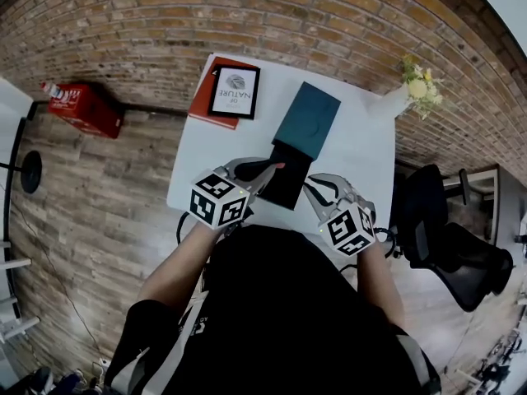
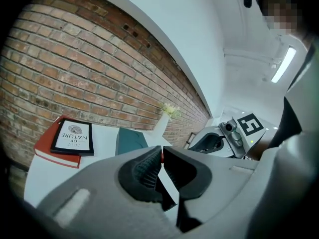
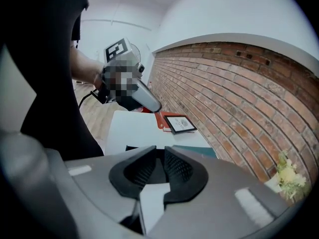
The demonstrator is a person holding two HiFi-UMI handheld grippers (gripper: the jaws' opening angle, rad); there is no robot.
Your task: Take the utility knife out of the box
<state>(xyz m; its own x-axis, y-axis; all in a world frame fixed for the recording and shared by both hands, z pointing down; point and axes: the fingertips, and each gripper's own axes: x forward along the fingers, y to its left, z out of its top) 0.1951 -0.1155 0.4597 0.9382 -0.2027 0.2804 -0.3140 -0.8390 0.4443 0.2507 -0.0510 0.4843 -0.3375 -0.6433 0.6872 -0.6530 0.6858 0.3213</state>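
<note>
On the white table (image 1: 362,155) lies an open black box (image 1: 290,186), with its teal lid (image 1: 307,119) just beyond it. My left gripper (image 1: 268,169) hovers over the box's near left corner, shut on a thin dark utility knife whose red tip (image 1: 280,164) pokes past the fingers. In the left gripper view the jaws (image 2: 161,156) are pressed together with a red sliver between the tips. My right gripper (image 1: 311,189) is at the box's near right corner; its jaws (image 3: 160,154) stand slightly apart with nothing between them.
A framed "Of Nature" print (image 1: 233,90) rests on a red book at the table's far left. A white vase of yellow flowers (image 1: 416,85) stands at the far right corner. A black chair (image 1: 449,237) is to the right, a red case (image 1: 82,108) on the floor to the left.
</note>
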